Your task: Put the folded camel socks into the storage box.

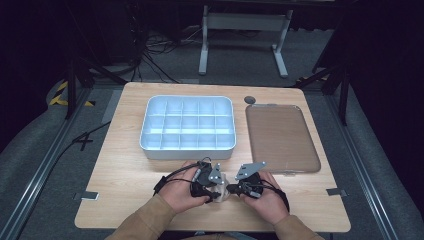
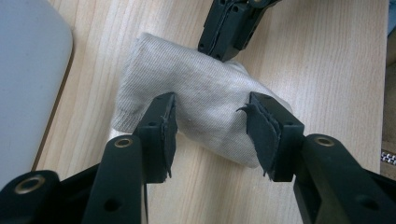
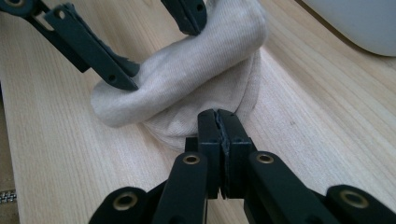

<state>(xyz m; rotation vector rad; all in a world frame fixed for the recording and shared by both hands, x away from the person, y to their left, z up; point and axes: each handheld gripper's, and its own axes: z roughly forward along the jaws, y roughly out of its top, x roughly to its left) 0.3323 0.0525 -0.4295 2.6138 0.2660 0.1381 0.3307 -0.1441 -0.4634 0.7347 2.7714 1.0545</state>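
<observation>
Down at the near edge of the table (image 1: 125, 200), both grippers meet over a folded beige sock (image 2: 205, 102). It lies on the bare wood, just in front of the grey tray (image 1: 187, 124) with its grid of compartments. In the left gripper view, the left gripper (image 2: 212, 128) stands with its jaws spread wide, one on each side of the sock. In the right gripper view, the right gripper (image 3: 218, 122) has its jaws pressed together at the sock's edge; whether cloth is pinched between them is unclear. A brown lid (image 1: 281, 137) lies flat to the tray's right.
</observation>
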